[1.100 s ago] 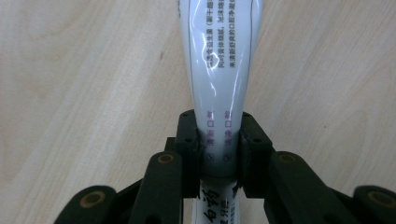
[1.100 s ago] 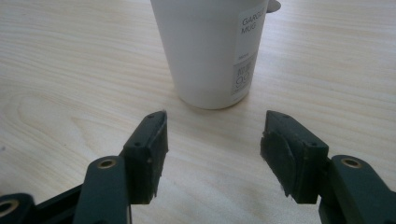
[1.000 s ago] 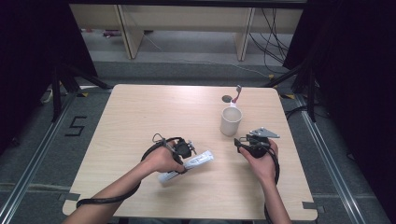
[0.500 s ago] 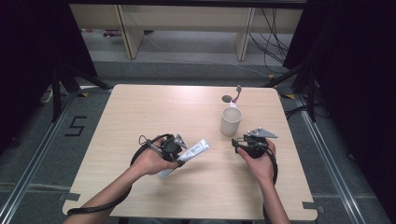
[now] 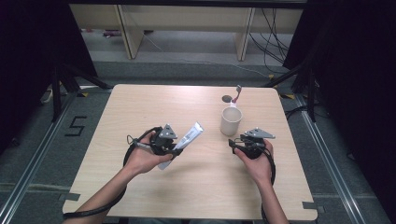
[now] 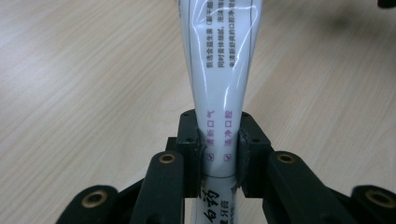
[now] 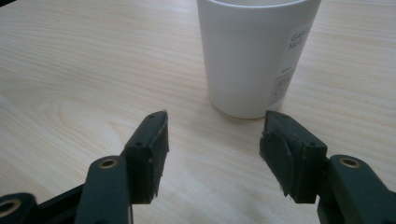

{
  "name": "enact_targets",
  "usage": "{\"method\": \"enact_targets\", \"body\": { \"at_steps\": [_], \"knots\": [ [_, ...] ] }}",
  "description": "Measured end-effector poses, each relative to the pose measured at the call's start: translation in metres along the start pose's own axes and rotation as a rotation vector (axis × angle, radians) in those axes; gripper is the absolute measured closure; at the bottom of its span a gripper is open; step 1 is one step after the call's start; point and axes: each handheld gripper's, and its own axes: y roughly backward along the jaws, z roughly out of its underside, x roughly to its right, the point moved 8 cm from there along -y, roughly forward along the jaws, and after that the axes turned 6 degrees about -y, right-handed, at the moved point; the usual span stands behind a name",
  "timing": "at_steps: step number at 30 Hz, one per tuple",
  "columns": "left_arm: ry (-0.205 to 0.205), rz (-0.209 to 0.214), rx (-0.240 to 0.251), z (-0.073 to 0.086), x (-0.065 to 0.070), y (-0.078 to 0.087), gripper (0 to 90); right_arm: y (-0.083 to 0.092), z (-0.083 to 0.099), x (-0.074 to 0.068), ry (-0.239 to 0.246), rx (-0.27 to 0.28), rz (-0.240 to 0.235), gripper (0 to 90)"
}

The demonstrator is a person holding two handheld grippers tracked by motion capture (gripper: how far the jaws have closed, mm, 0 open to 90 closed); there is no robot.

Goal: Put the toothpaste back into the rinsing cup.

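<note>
My left gripper [image 5: 175, 150] is shut on a white toothpaste tube [image 5: 187, 137], held clear of the table and slanting up to the right. In the left gripper view the pads squeeze the tube [image 6: 223, 70] near its lower part, between the left gripper's fingertips [image 6: 220, 149]. A white cup [image 5: 231, 120] stands on the wooden table [image 5: 154, 102] right of centre. My right gripper [image 5: 236, 142] rests just in front of the cup and is open. In the right gripper view the cup [image 7: 254, 51] stands just beyond the gap of the right gripper [image 7: 214, 140], nothing between its jaws.
A toothbrush [image 5: 238, 93] lies near the table's far edge behind the cup, beside a small dark round spot [image 5: 227, 98]. Black cables trail from both grippers along the person's forearms. Shelving legs and cables stand on the floor beyond the table.
My left gripper has lifted the toothpaste tube off the table and carried it up and to the right, towards the cup. The right gripper has stayed where it was.
</note>
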Motion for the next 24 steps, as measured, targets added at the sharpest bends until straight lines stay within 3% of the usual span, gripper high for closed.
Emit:
{"method": "enact_targets", "body": {
  "at_steps": [2, 3, 6, 10, 16, 18, 21, 23, 24],
  "knots": [
    [0.004, -0.027, 0.062, -0.003, -0.003, 0.001, 74.4, 0.000, 0.000, -0.001, 0.023, 0.000, -0.008, 42.0],
    [-0.003, -0.033, 0.068, -0.003, -0.005, 0.003, 74.5, 0.000, 0.000, -0.002, 0.033, 0.003, -0.018, 42.0],
    [0.018, -0.048, 0.143, -0.008, -0.007, 0.005, 74.5, -0.001, 0.000, -0.006, 0.020, 0.018, -0.028, 42.2],
    [0.052, -0.092, 0.285, -0.015, -0.010, 0.008, 74.5, -0.001, 0.000, -0.009, 0.036, 0.018, -0.031, 42.3],
    [0.075, -0.150, 0.445, -0.021, -0.014, 0.015, 74.5, 0.001, 0.001, -0.016, 0.025, 0.012, -0.054, 42.5],
    [0.086, -0.161, 0.468, -0.022, -0.016, 0.017, 74.5, 0.001, 0.001, -0.017, 0.011, 0.016, -0.050, 42.7],
    [0.088, -0.181, 0.506, -0.023, -0.017, 0.018, 74.5, 0.000, 0.002, -0.015, 0.049, 0.019, -0.042, 43.0],
    [0.093, -0.188, 0.536, -0.024, -0.018, 0.019, 74.5, 0.000, 0.003, -0.017, 0.024, 0.024, -0.042, 43.5],
    [0.091, -0.194, 0.547, -0.025, -0.019, 0.020, 74.5, 0.001, 0.004, -0.018, 0.039, 0.027, -0.068, 43.6]
  ]
}}
